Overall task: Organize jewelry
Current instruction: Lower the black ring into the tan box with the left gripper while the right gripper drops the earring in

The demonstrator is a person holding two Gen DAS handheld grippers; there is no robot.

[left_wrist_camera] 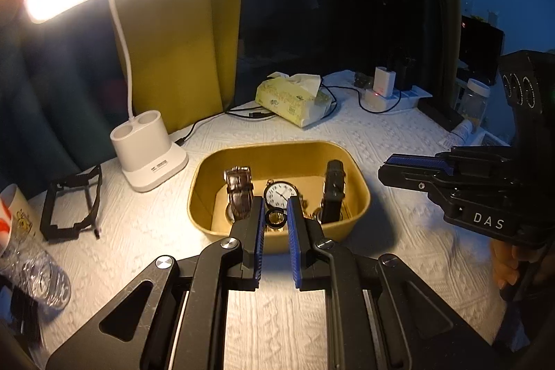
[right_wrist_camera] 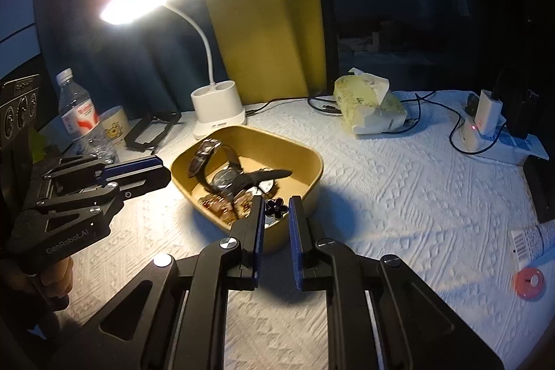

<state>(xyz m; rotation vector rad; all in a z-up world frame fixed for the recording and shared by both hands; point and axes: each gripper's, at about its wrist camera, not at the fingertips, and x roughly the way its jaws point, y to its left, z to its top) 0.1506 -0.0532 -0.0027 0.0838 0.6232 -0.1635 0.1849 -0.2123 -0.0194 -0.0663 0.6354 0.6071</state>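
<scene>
A tan oval tray [left_wrist_camera: 277, 149] sits on the white cloth and holds a brown-strap watch [left_wrist_camera: 238, 193], a pocket watch [left_wrist_camera: 280, 193], a black-strap watch [left_wrist_camera: 333, 189] and gold pieces. My left gripper [left_wrist_camera: 275, 207] is open over the tray's near rim, with a black ring [left_wrist_camera: 275, 219] between its fingers, not gripped. In the right wrist view the tray [right_wrist_camera: 308, 158] holds the watches and a black flower piece [right_wrist_camera: 276, 207]. My right gripper [right_wrist_camera: 275, 205] is open at the tray's near corner, the flower piece between its fingers.
A lit white desk lamp [left_wrist_camera: 149, 151] stands left of the tray. A tissue pack [left_wrist_camera: 295, 99], cables and a power strip [left_wrist_camera: 392, 96] lie behind. A black frame [left_wrist_camera: 73, 200], a cup and a water bottle [right_wrist_camera: 74, 113] are at the left. A red disc [right_wrist_camera: 529, 283] lies right.
</scene>
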